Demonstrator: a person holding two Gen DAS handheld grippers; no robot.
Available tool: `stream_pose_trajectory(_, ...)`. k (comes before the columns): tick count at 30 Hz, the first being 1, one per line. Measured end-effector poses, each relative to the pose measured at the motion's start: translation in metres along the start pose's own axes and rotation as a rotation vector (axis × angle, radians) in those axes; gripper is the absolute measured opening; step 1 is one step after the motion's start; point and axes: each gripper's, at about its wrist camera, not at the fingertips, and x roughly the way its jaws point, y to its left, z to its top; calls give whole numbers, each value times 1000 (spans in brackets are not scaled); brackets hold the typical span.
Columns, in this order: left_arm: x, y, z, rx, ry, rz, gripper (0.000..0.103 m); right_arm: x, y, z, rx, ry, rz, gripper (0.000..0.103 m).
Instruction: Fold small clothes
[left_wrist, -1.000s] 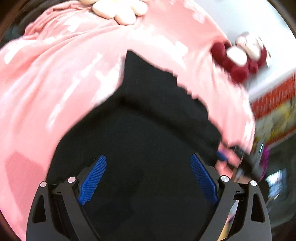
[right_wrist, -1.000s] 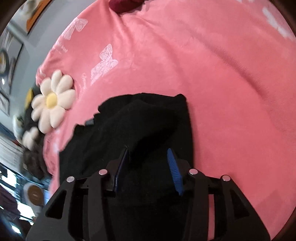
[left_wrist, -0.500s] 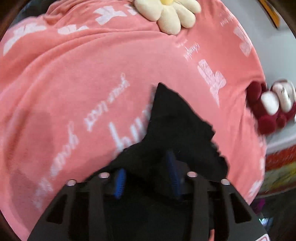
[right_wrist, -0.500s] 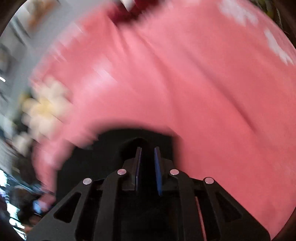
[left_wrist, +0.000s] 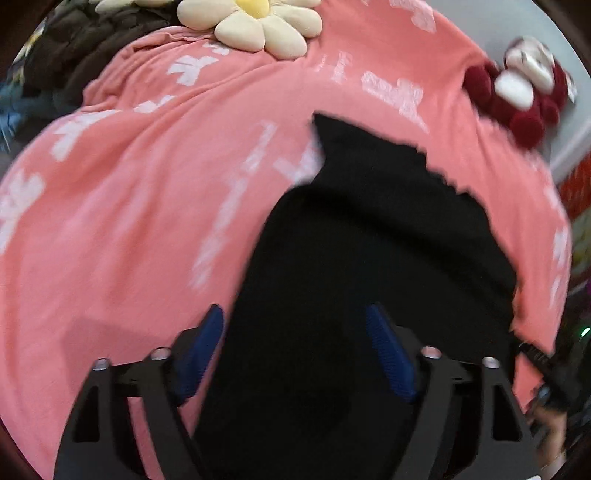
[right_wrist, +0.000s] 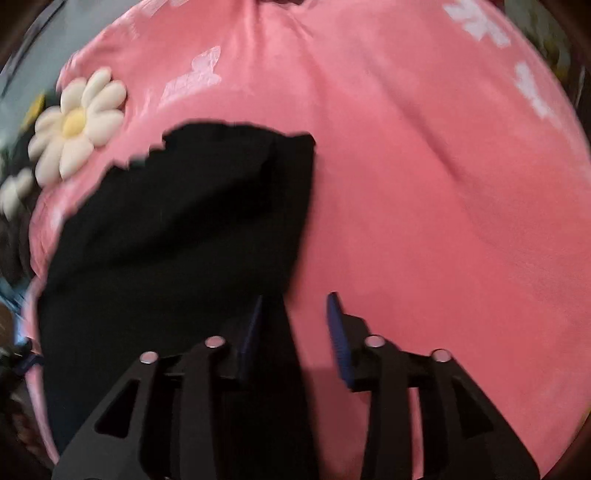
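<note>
A black garment lies on a pink blanket. In the left wrist view its left edge runs between the fingers of my left gripper. Those jaws are wide and opening, and the blue pads stand apart from the cloth. In the right wrist view the same black garment fills the left half. Its right edge passes between the fingers of my right gripper. Those jaws are partly apart and opening, with a gap showing beside the cloth.
A daisy-shaped cushion lies at the blanket's far edge, also in the right wrist view as the daisy cushion at left. A red and white plush toy sits at the far right. Dark clothes are heaped at the far left. Bare pink blanket lies right of the garment.
Half a second ago both grippers were nearly shut on the black garment. Both sets of jaws now stand apart, and the garment lies lower and more spread on the blanket.
</note>
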Motion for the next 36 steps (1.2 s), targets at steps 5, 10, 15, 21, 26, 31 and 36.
stream_pose_trajectory(5,-28,50,-54,-58,69,5,83,-68,-12,-83,-10,-2,-15,57)
stream_pose_trajectory(10,-53,78,-99,-143,131,-22,83,-98,-27,-161,35,109,-23,70)
stream_pose_trajectory(15,-66,69,-135,-101,151,-17,86,-100,-31,-199,120,166,15,72)
stream_pose_trajectory(21,-69,52,-158,45,58,46,84,-103,-24,-201,95,109,33,53)
stream_pose_trajectory(26,-78,70,-151,-66,49,-72,25,-107,-23,-195,137,110,135,5)
stream_pose_trajectory(31,-98,82,-149,-171,29,-239,5,-139,-28,-192,175,43,201,4)
stream_pose_trajectory(36,-111,72,-157,-135,23,-236,11,-140,-38,-205,161,77,189,5)
